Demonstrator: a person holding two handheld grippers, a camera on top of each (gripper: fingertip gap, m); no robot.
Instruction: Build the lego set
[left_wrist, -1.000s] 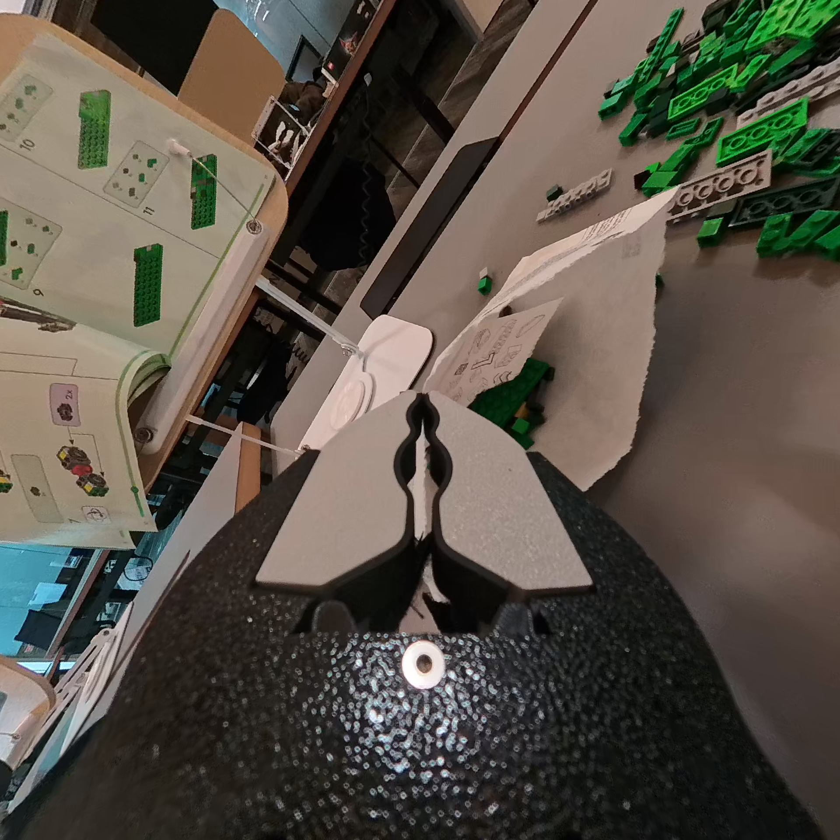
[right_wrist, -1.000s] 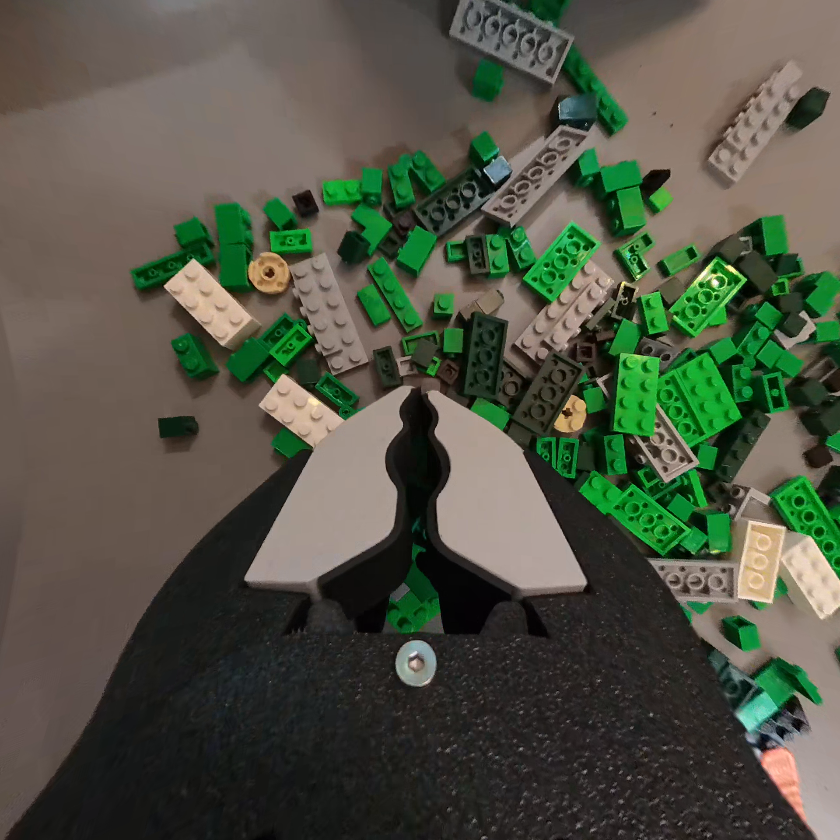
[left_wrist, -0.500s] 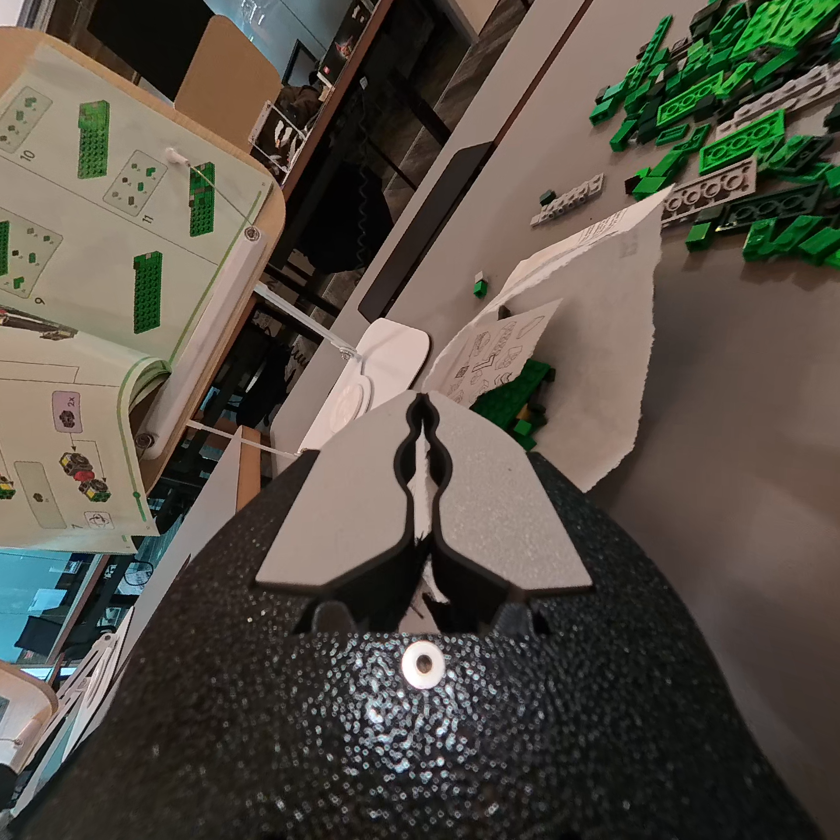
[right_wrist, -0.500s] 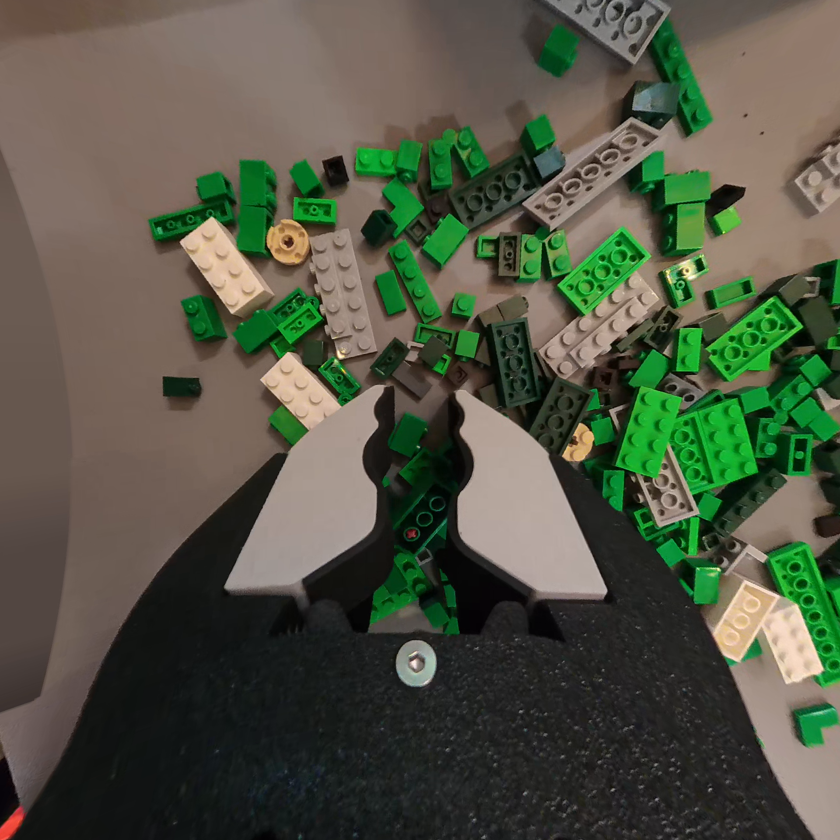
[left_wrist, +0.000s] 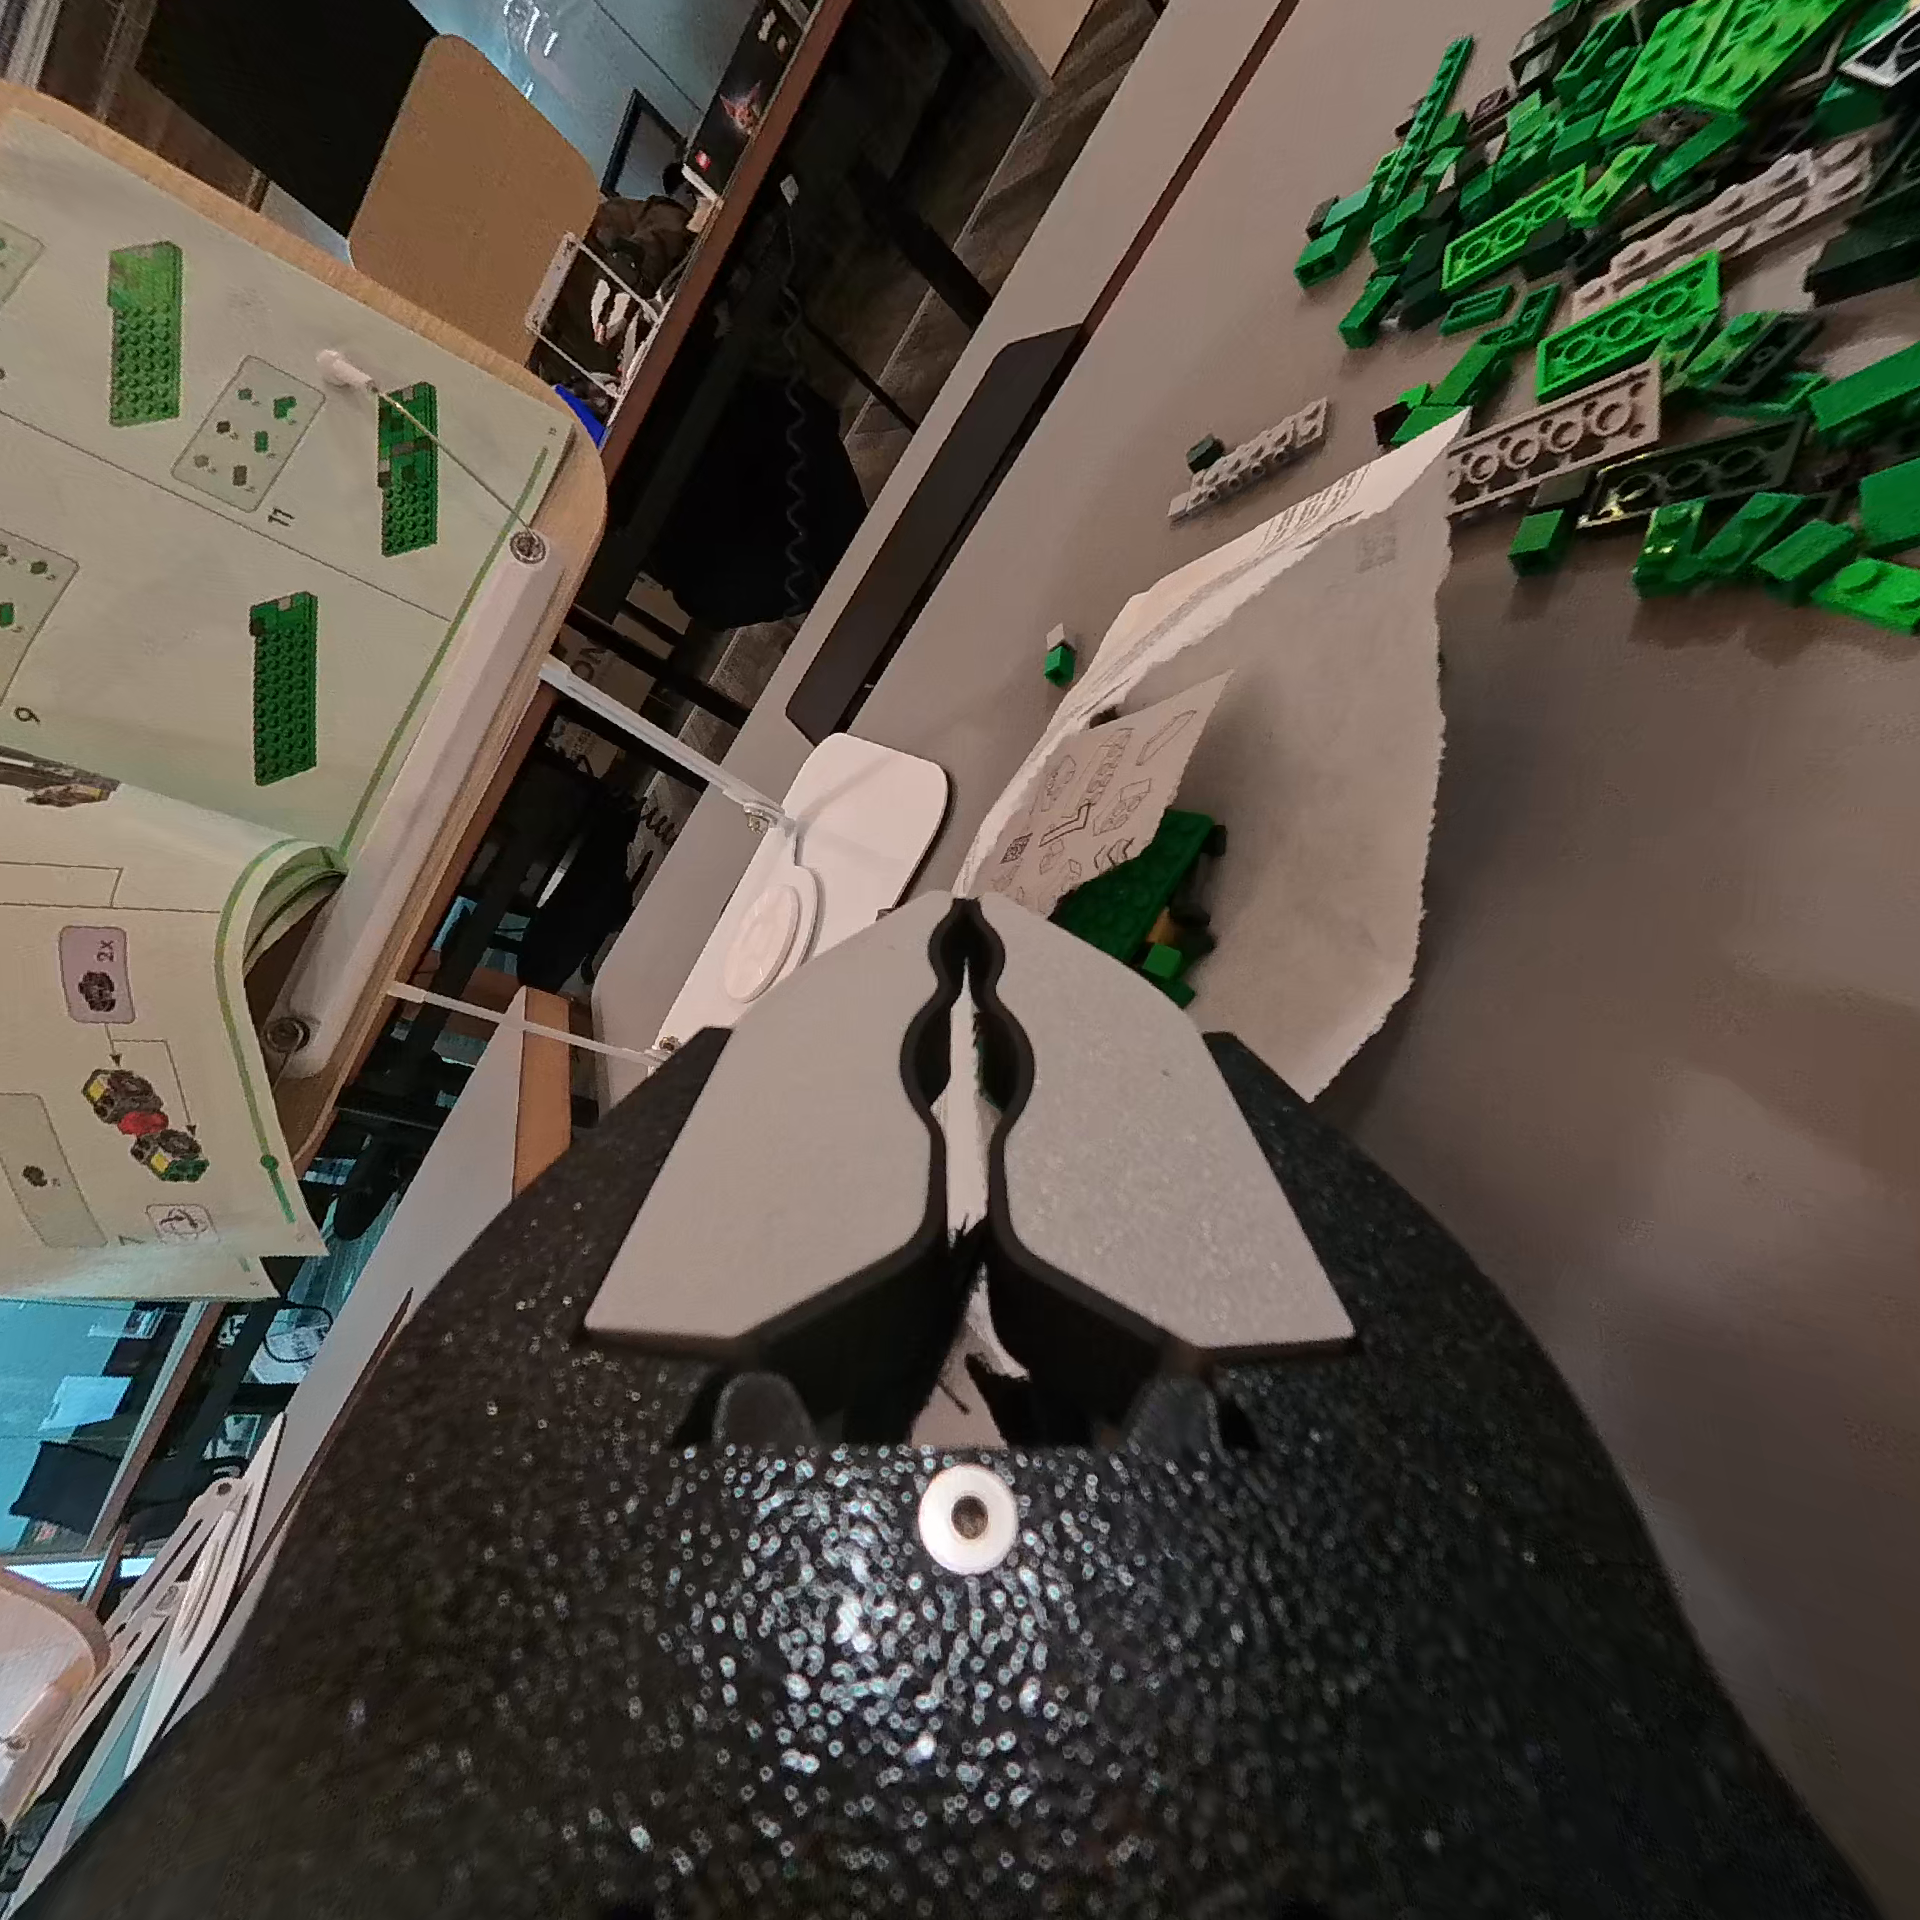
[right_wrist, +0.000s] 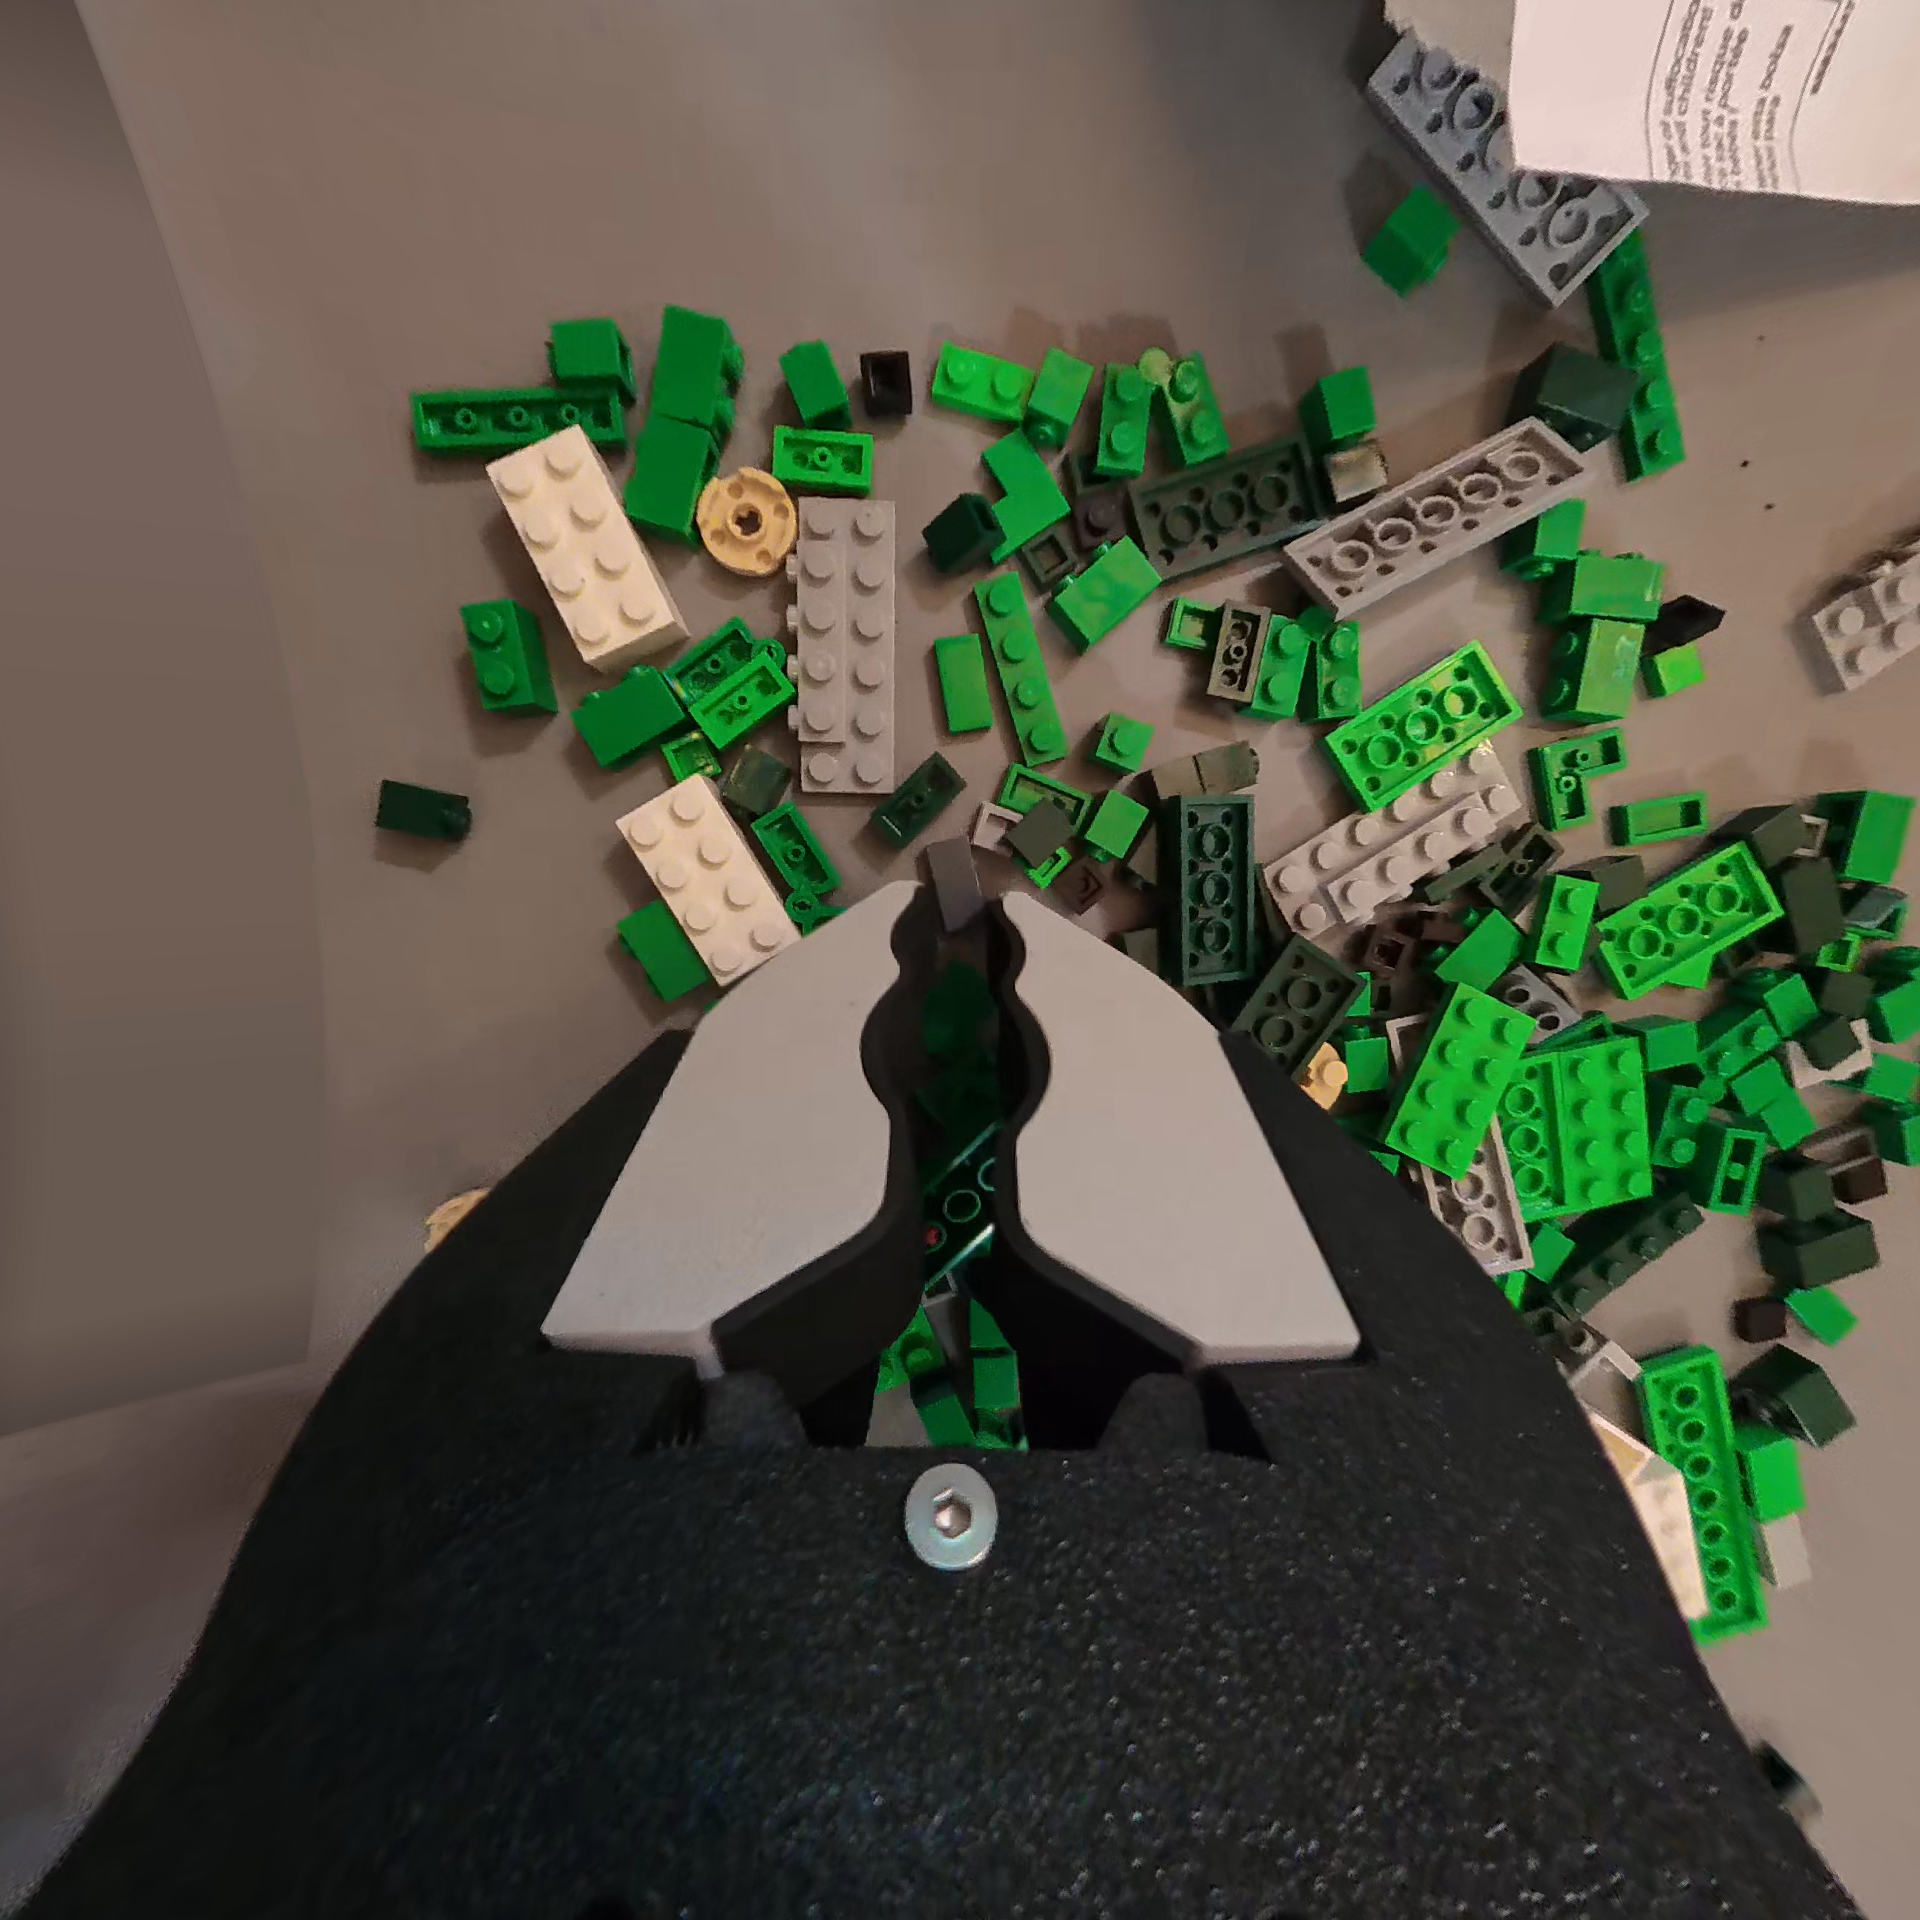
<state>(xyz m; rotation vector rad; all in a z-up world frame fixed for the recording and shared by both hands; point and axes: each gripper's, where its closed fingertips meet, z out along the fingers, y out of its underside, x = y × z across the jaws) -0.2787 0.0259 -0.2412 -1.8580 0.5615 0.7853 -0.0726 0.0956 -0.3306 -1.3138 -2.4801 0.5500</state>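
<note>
Right gripper (right_wrist: 961, 914) pinches a small grey piece (right_wrist: 954, 886) at its fingertips, above the brick pile.

Left gripper (left_wrist: 966, 920) has its jaws closed together, with a thin white sheet edge showing in the gap; whether it grips the sheet I cannot tell. Just past the right gripper lie a white brick (right_wrist: 707, 878) and a grey plate (right_wrist: 847, 644) on the grey bench (right_wrist: 312, 260), among many loose green bricks (right_wrist: 1423, 727); farther on, a round tan piece (right_wrist: 746, 520) touches the grey plate's far corner. Before the left gripper, a green partial build (left_wrist: 1138, 899) sits on torn white paper (left_wrist: 1340, 748). Beyond the paper the brick pile spreads toward the far bench edge. An open instruction booklet (left_wrist: 208, 623) stands on a holder off the bench's side.
</note>
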